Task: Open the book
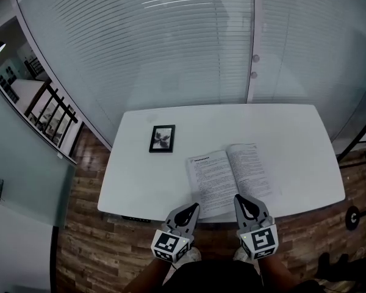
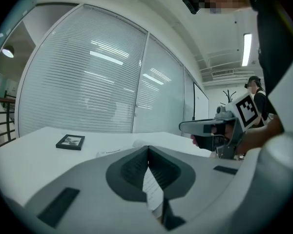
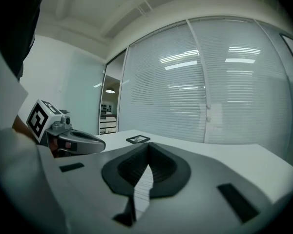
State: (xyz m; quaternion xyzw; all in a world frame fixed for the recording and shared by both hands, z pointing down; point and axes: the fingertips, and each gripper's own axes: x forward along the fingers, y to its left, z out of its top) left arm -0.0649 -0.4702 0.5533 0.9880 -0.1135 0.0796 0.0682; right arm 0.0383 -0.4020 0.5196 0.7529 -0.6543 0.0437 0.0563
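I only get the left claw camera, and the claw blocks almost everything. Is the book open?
Observer: Yes. In the head view the book lies open near the front edge of the white table, with two printed pages facing up.
Operator: Is the other claw holding anything? I only see it from the side.
Observer: No. The right gripper view shows the right claw shut, with nothing gripped in it.
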